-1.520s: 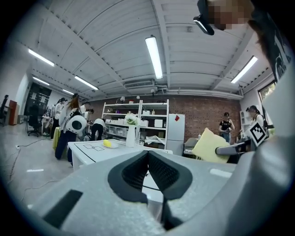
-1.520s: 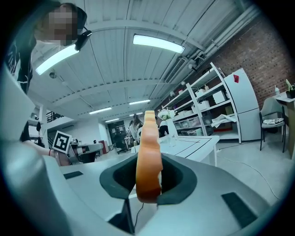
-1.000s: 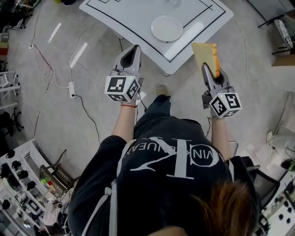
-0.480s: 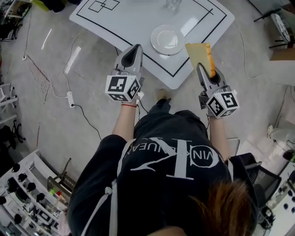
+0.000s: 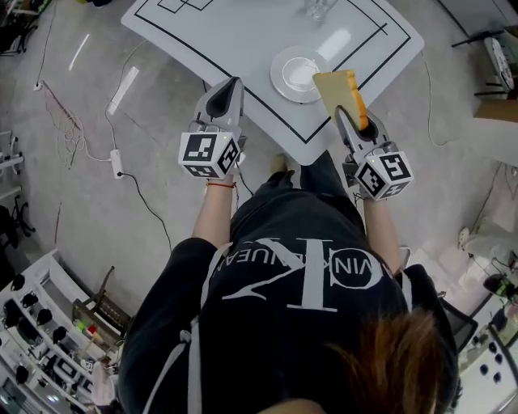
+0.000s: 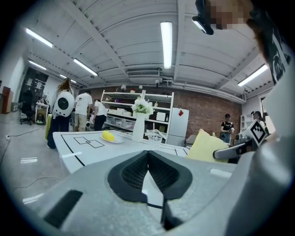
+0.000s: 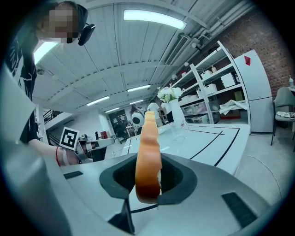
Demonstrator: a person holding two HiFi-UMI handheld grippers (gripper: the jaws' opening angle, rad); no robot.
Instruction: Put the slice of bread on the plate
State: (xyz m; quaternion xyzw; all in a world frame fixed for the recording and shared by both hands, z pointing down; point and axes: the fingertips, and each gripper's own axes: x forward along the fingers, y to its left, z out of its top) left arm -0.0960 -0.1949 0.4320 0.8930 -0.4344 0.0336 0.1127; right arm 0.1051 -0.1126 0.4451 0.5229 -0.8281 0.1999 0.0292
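A slice of bread [image 5: 338, 90] with a tan crust stands on edge in my right gripper [image 5: 348, 113], whose jaws are shut on its lower end. It hangs over the near corner of the white table [image 5: 202, 32], just right of the round white plate [image 5: 285, 77] and overlapping its rim in the head view. The right gripper view shows the slice [image 7: 148, 152] edge-on between the pads of that gripper [image 7: 147, 182]. My left gripper [image 5: 232, 83] is shut and empty at the table's near edge, left of the plate. Its tips [image 6: 148, 153] meet, and the bread [image 6: 207, 146] shows at the right.
A glass [image 5: 317, 8] stands on the table beyond the plate. Farther along the table are a white vase with flowers [image 6: 139, 124] and a saucer with something yellow [image 6: 109, 136]. People [image 6: 64, 106] stand at its far end. Cables and a power strip [image 5: 113, 158] lie on the floor at left.
Both grippers have moved forward toward the table and sunk a little. The bread, earlier out beyond the table's corner, now hangs over the table beside the plate. The jaws have not changed.
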